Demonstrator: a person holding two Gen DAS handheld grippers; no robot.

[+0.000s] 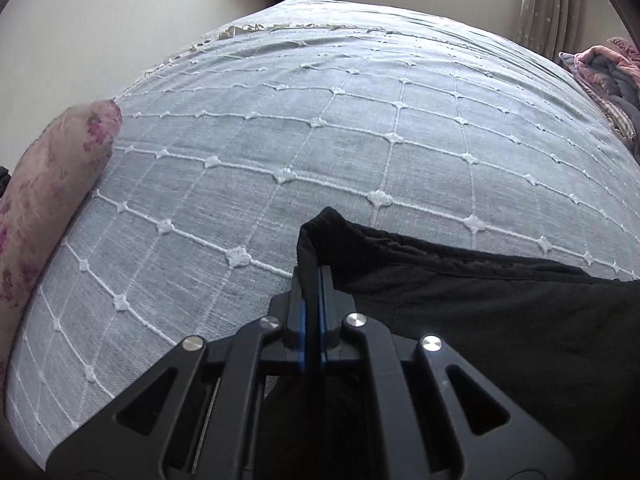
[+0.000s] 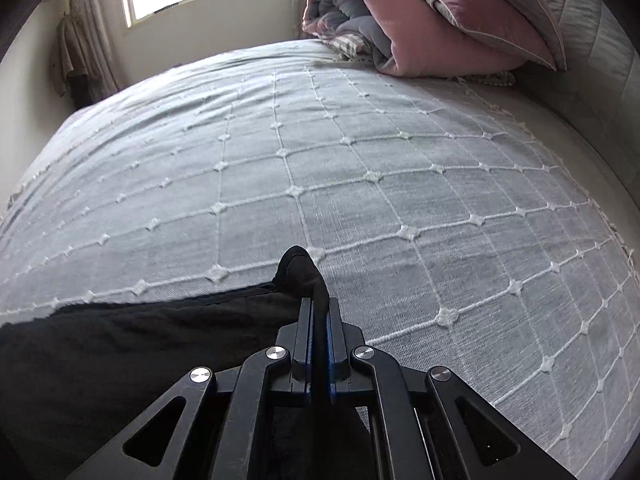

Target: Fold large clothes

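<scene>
Left hand-held gripper (image 1: pixel 313 280) is seen clenched on a corner of the black garment (image 1: pixel 500 320), and the right hand-held gripper (image 2: pixel 319 312) is clamped on its other corner. Dark, matte, softly wrinkled cloth is stretched between them along the near edge of the bed (image 2: pixel 360 160), over its pale quilted cover.

A pale grid-stitched bedspread (image 2: pixel 360 184) covers the bed. A pink rolled quilt (image 2: pixel 420 28) lies far right. A floral pillow (image 1: pixel 52 184) sits left.
</scene>
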